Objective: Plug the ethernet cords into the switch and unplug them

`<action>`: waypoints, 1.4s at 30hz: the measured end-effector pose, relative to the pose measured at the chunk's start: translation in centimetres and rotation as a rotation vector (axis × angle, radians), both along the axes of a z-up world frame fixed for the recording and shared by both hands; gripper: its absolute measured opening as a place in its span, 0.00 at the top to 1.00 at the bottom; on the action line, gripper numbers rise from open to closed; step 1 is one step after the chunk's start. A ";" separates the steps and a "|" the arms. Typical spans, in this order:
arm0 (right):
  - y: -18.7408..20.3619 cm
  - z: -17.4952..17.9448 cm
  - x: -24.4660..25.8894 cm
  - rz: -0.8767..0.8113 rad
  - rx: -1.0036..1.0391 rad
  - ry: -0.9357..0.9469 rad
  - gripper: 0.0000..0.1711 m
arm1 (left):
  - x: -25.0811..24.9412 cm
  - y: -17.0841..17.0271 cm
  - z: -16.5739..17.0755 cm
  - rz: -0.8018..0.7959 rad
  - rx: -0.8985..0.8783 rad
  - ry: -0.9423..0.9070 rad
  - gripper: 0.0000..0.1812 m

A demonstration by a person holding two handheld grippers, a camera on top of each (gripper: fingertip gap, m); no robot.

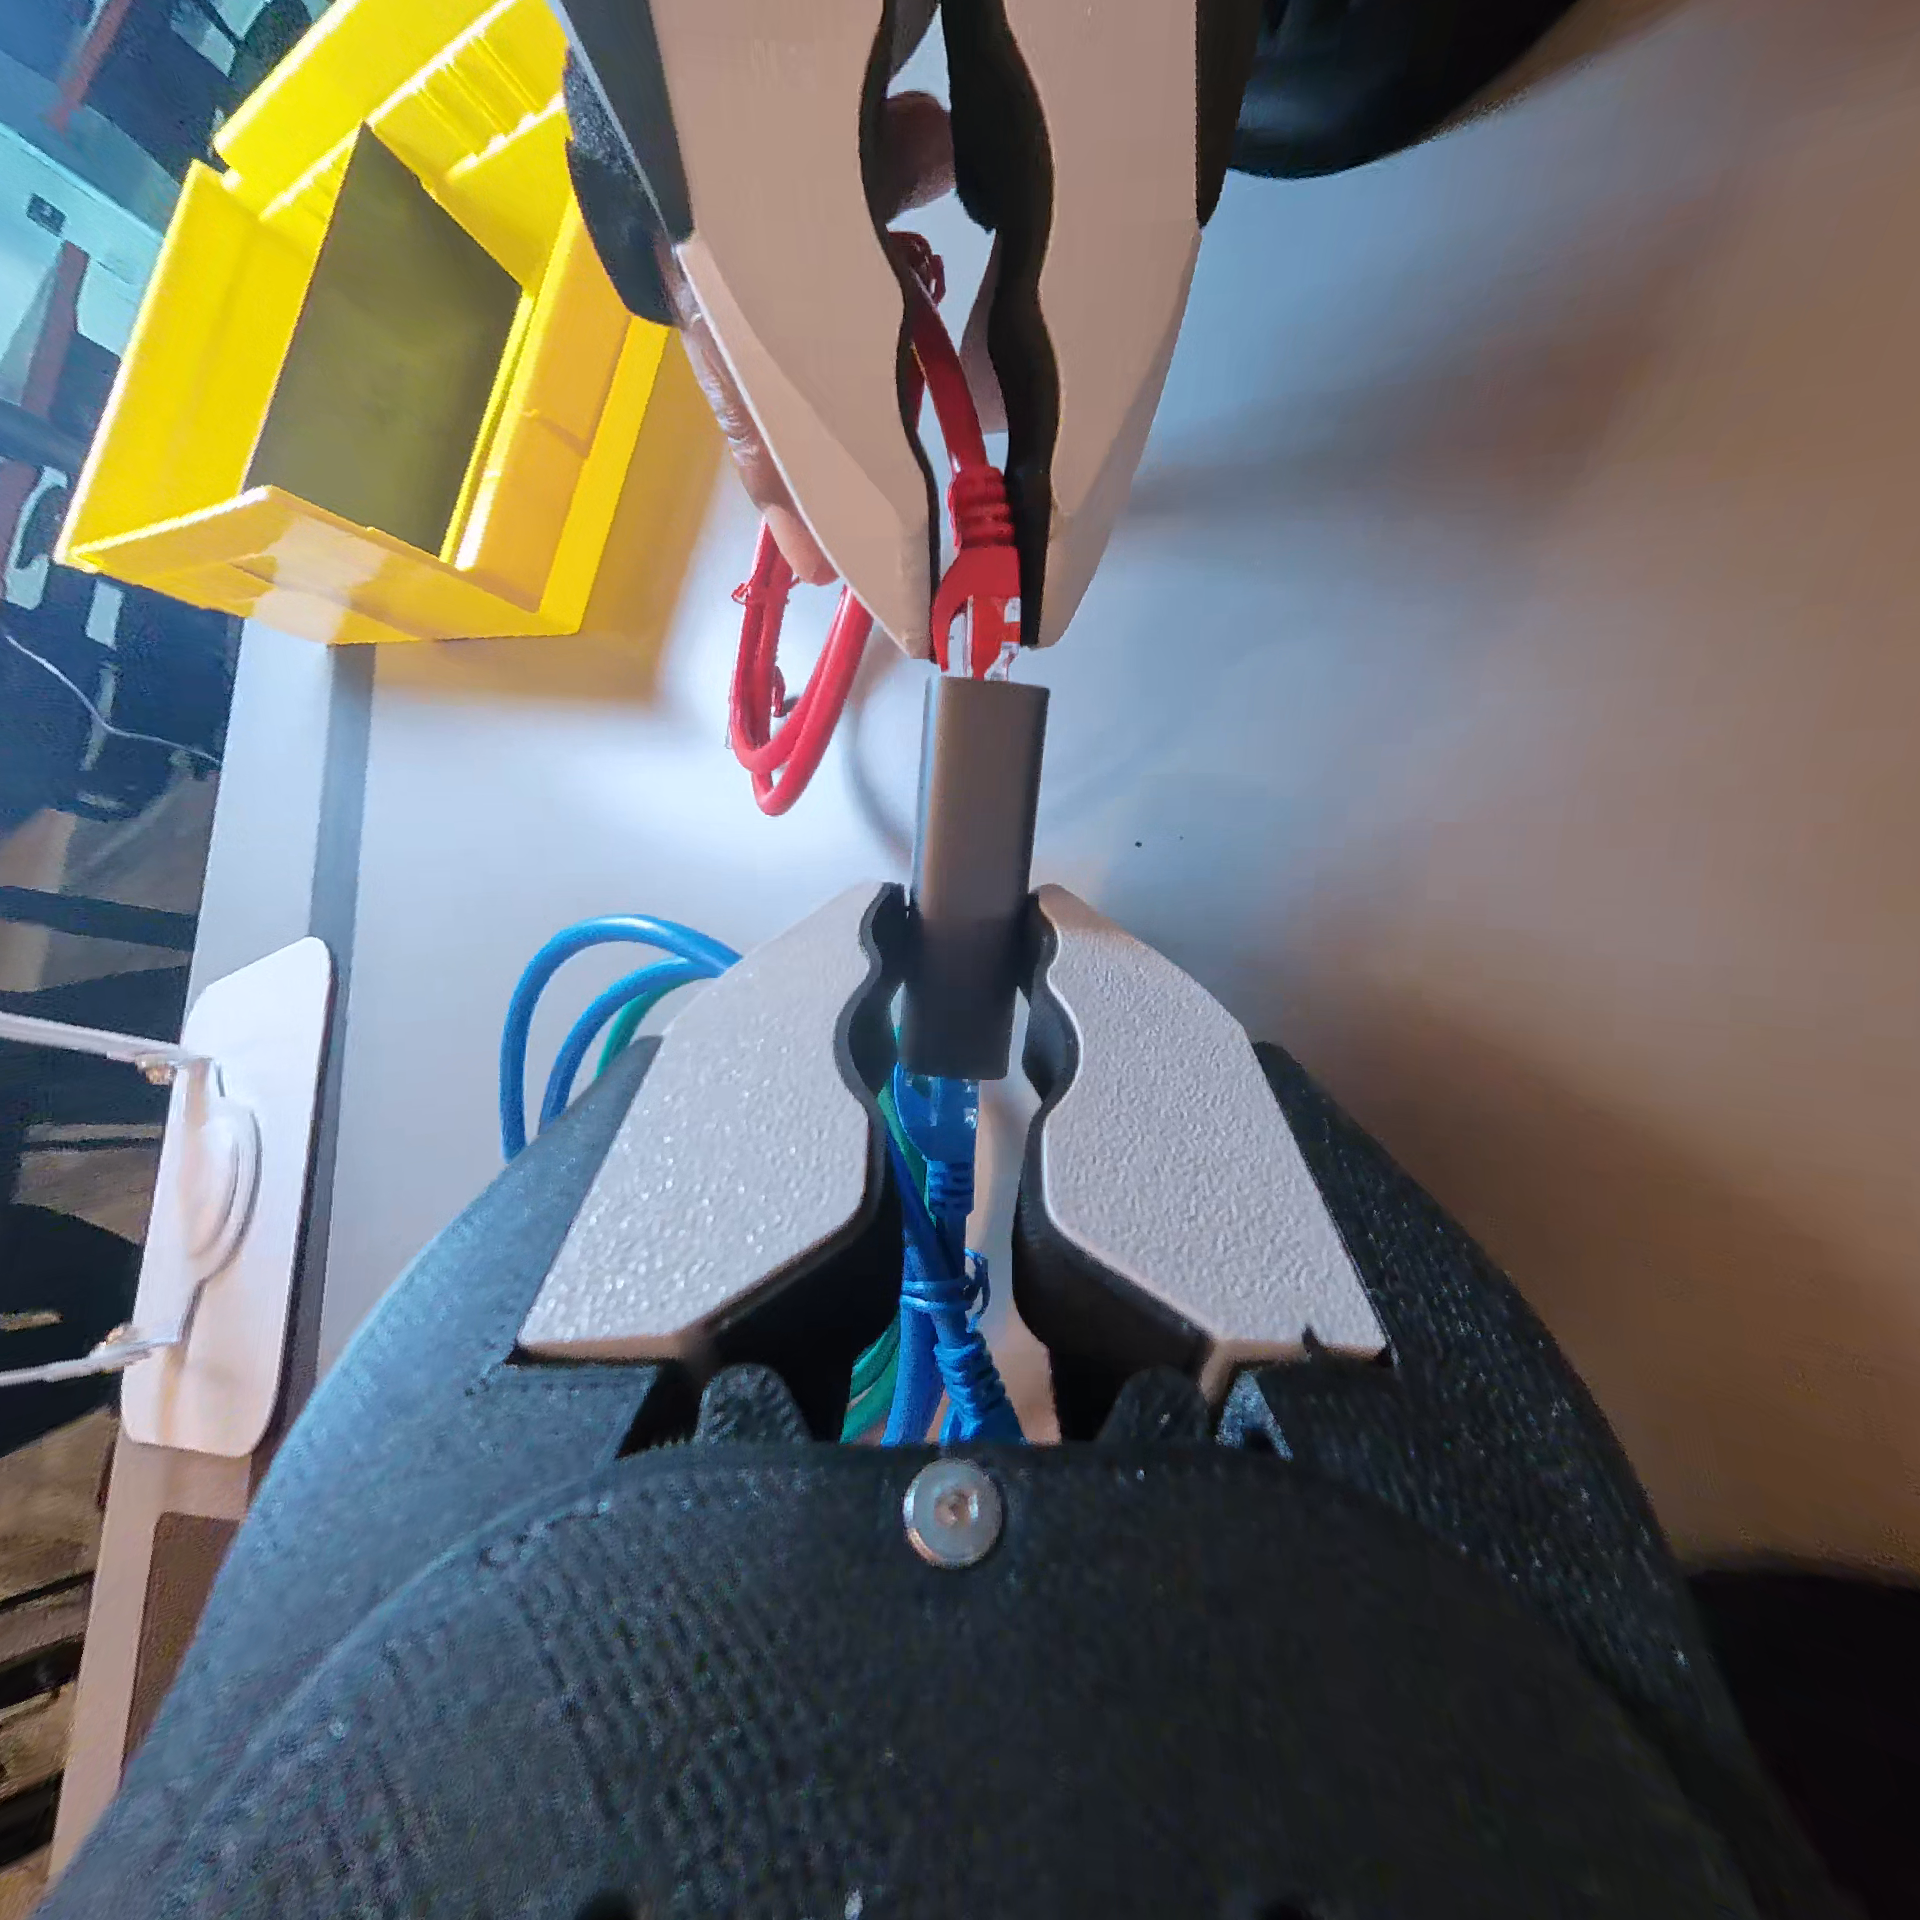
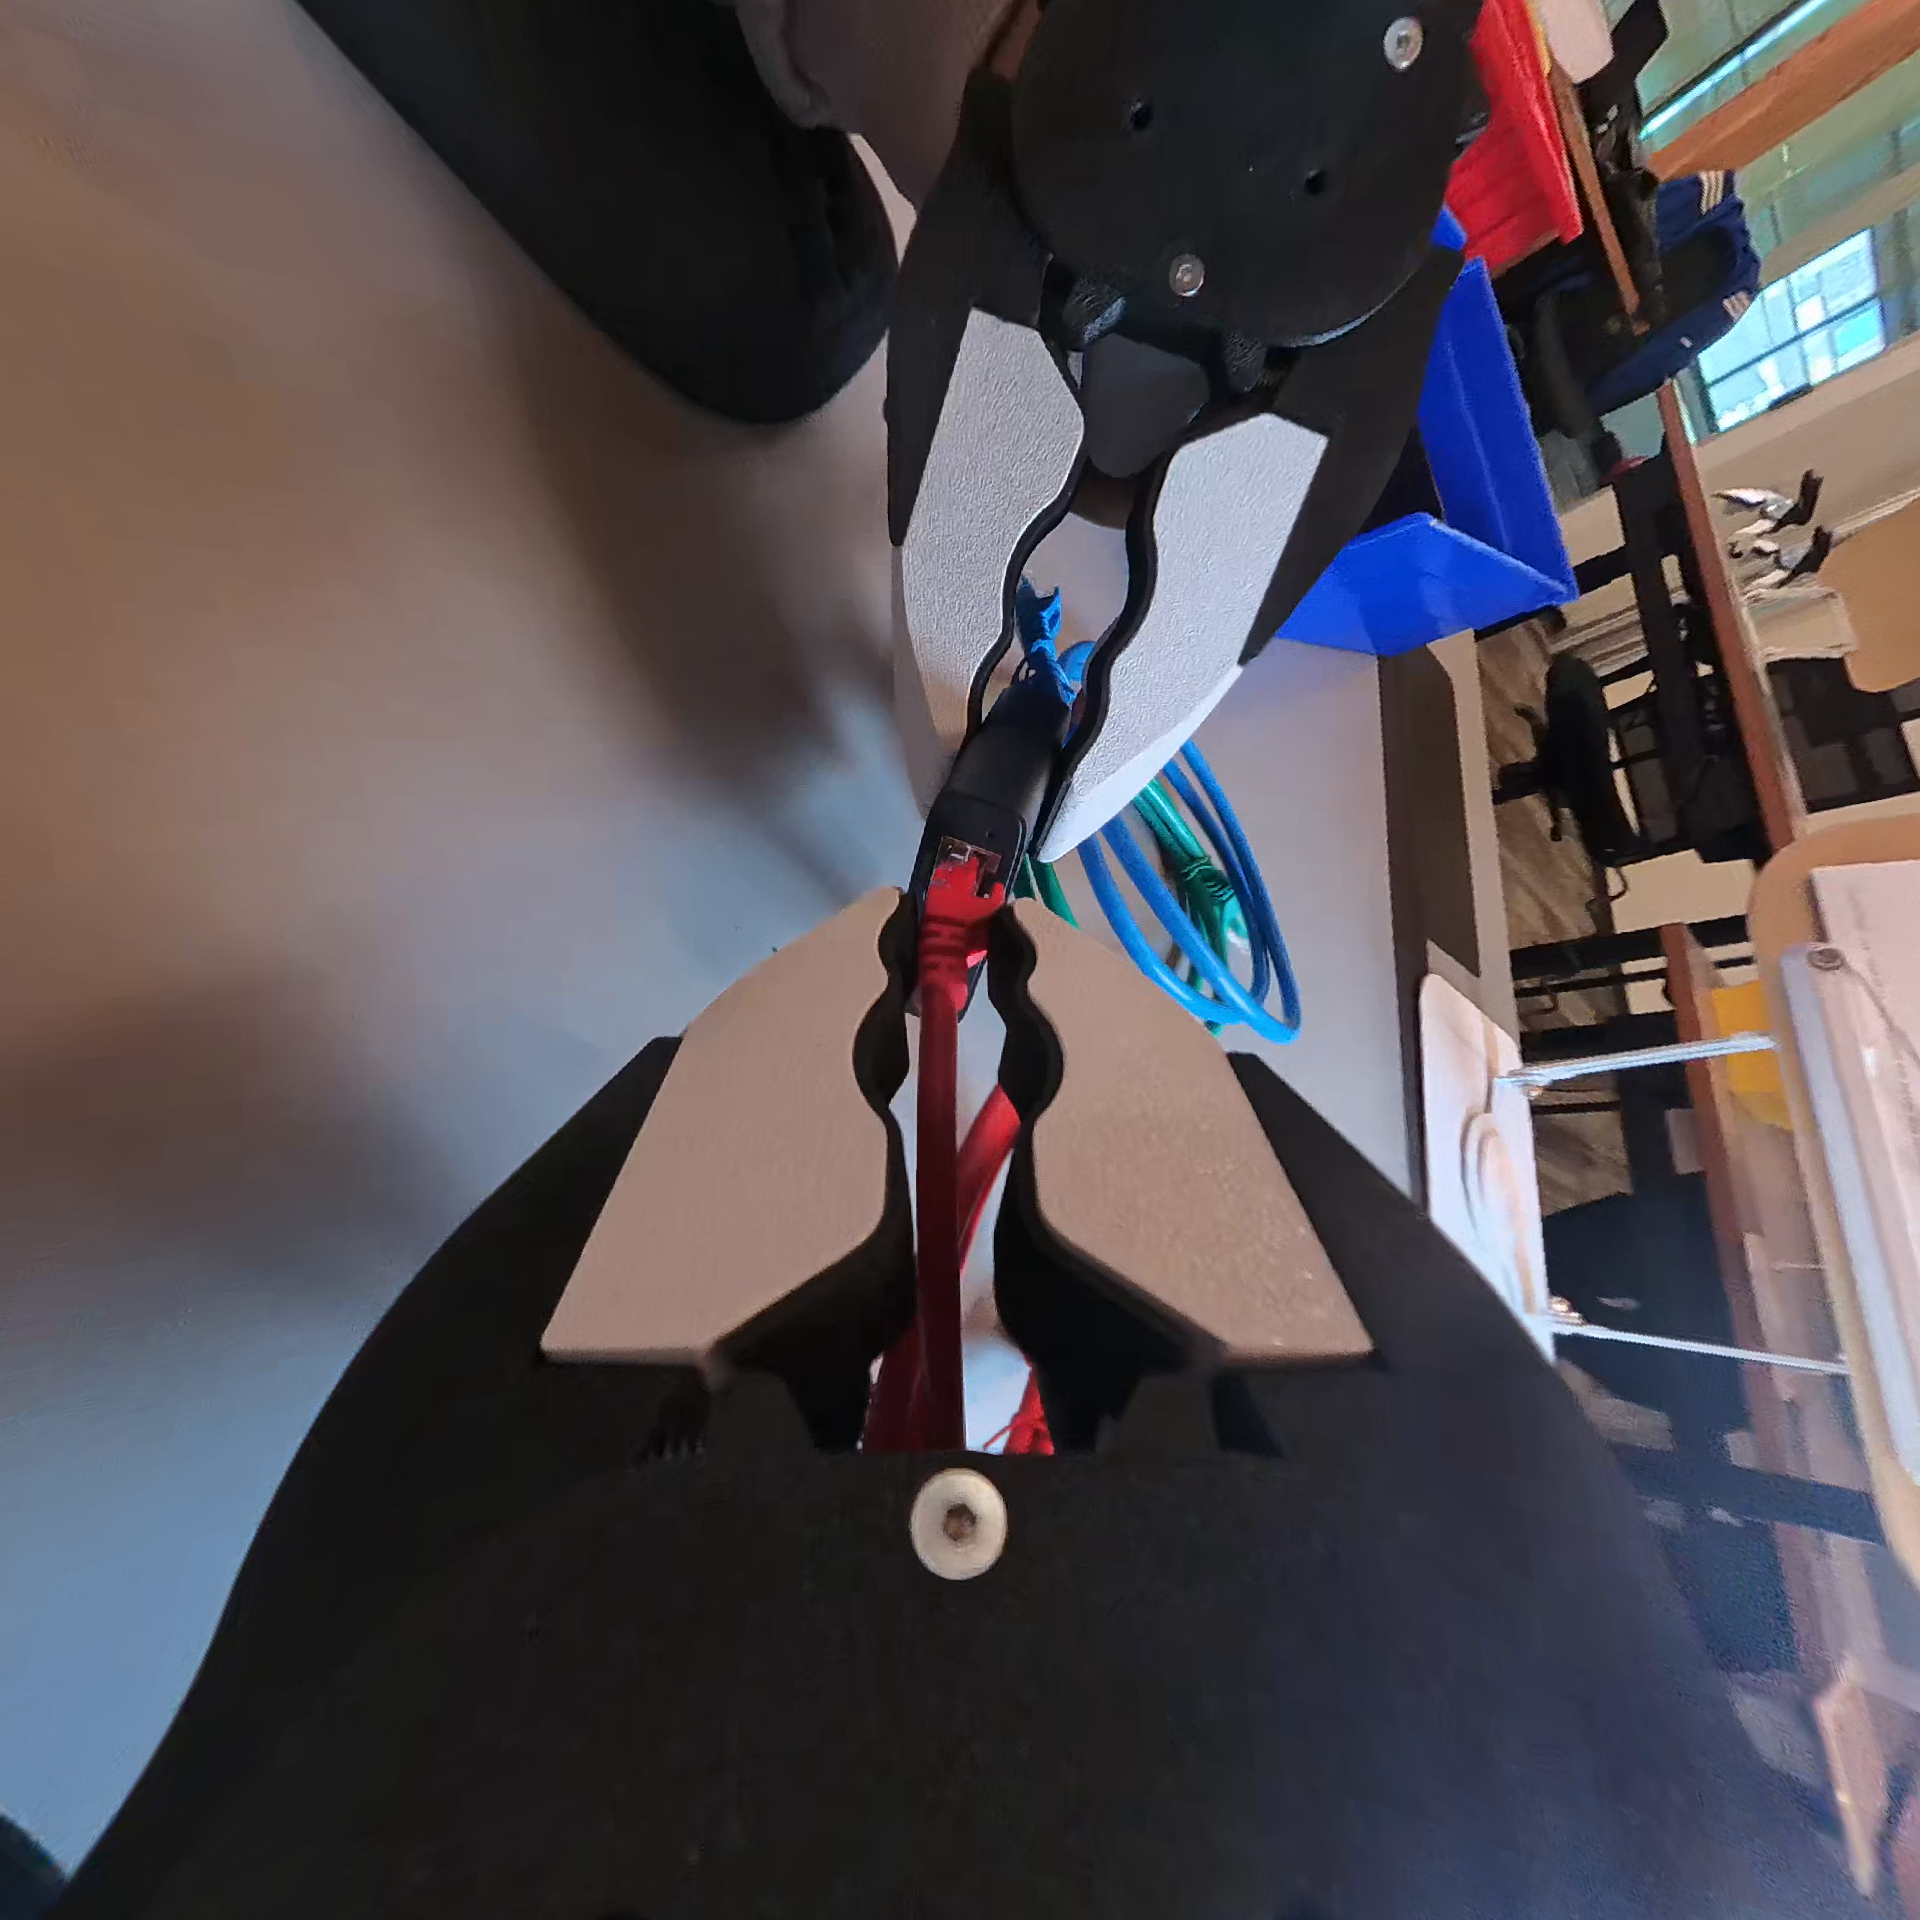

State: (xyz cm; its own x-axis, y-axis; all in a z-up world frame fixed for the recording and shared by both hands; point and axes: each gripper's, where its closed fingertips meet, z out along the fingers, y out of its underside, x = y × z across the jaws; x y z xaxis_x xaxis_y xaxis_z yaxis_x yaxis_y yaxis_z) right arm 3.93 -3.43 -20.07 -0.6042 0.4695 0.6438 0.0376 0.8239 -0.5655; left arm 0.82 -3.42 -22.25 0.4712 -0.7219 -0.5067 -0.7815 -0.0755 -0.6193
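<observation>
My left gripper (image 1: 961,904) is shut on a small black switch block (image 1: 977,821) and holds it above the white table. A blue ethernet cord (image 1: 951,1195) is plugged into the block's near end. My right gripper (image 2: 951,904) is shut on the red cord's plug (image 2: 951,925), whose tip sits at the mouth of the block (image 2: 997,769). How deep it sits I cannot tell. In the left wrist view, the right gripper (image 1: 977,649) faces mine, with the red plug (image 1: 977,571) between its fingers. In the right wrist view, the left gripper (image 2: 1003,800) faces mine.
A yellow bin (image 1: 343,343) stands at the far left of the table (image 1: 1455,727). The red cord's coil (image 1: 790,717) lies beside it. Blue (image 2: 1236,914) and green (image 2: 1195,873) cord coils lie near a blue bin (image 2: 1475,499). A white pad (image 1: 229,1195) sits at the table edge. There is about 4 cm between the tips of the two grippers.
</observation>
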 end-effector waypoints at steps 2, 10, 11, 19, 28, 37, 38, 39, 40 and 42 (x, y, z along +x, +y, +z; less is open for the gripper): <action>0.6 -0.1 -0.4 -0.056 -0.019 -0.004 0.92 | -0.3 0.3 0.0 0.051 -0.010 -0.005 0.88; 1.0 0.2 -1.2 -0.129 -0.003 0.068 0.92 | -0.8 0.1 0.3 0.119 -0.038 0.023 0.88; 1.0 0.1 -1.2 -0.131 -0.002 0.060 0.92 | -0.8 0.1 0.2 0.120 -0.036 0.031 0.88; 1.2 0.8 -1.2 -0.164 -0.111 0.066 0.92 | -0.2 0.7 1.4 0.112 0.072 -0.022 0.88; 1.3 0.6 -1.4 -0.176 -0.046 0.077 0.92 | -0.6 0.7 1.1 0.148 0.059 0.086 0.88; 1.1 -0.3 -1.3 -0.167 0.055 0.068 0.92 | -0.7 0.6 0.3 0.177 0.036 0.189 0.88; 1.1 -0.3 -1.3 -0.164 0.064 0.069 0.92 | -0.7 0.6 0.2 0.177 0.035 0.193 0.88; 1.1 -0.3 -1.3 -0.160 0.074 0.070 0.92 | -0.7 0.6 0.2 0.175 0.038 0.196 0.88; 1.1 -0.3 -1.3 -0.156 0.086 0.074 0.92 | -0.7 0.6 0.3 0.172 0.043 0.199 0.88; 1.0 -0.2 -1.2 -0.148 0.108 0.077 0.92 | -0.6 0.5 0.4 0.160 0.047 0.202 0.88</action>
